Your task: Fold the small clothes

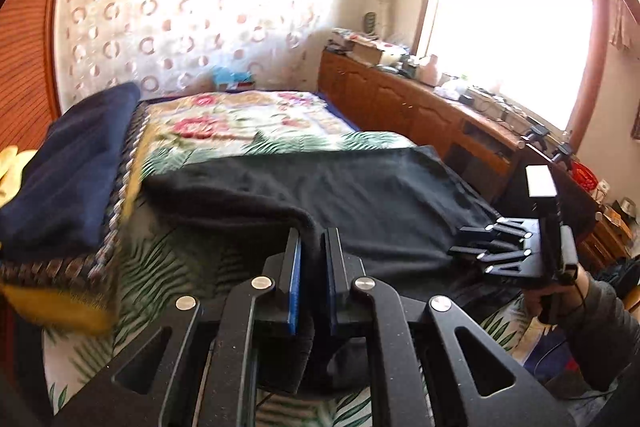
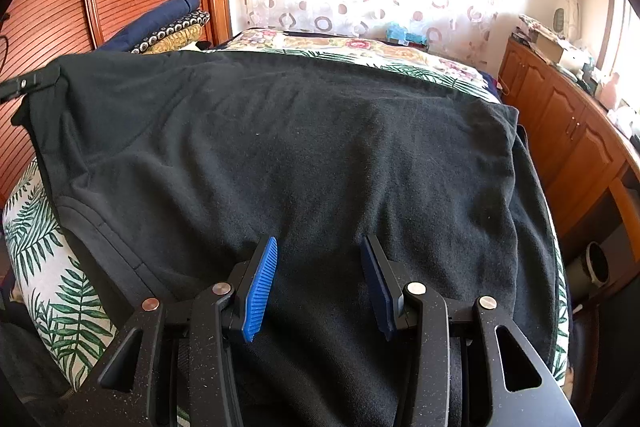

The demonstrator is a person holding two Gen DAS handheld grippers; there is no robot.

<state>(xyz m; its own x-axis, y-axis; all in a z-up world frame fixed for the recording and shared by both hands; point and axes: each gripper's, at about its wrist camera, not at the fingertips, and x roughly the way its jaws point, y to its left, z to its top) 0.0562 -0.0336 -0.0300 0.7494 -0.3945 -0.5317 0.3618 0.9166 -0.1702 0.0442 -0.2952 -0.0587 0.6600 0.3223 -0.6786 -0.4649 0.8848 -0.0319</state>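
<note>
A black garment [image 1: 360,195] [image 2: 320,147] lies spread over the bed. My left gripper [image 1: 314,233] is shut on a fold of its near edge, and the cloth rises to the pads from the bed. In the right wrist view the left gripper [image 2: 36,81] shows at the far left, holding that corner up. My right gripper [image 2: 320,239] hovers low over the garment's middle. Its blue pads [image 2: 260,287] stand apart and no cloth is bunched between them. In the left wrist view the right gripper [image 1: 456,239] sits at the garment's right side, held by a hand in a dark sleeve.
The bed has a leaf-print cover [image 1: 160,267] [image 2: 52,267]. A stack of folded navy bedding [image 1: 72,167] [image 2: 160,19] sits at its left. A long wooden cabinet [image 1: 400,103] [image 2: 560,115] with clutter on top runs along the right under a bright window.
</note>
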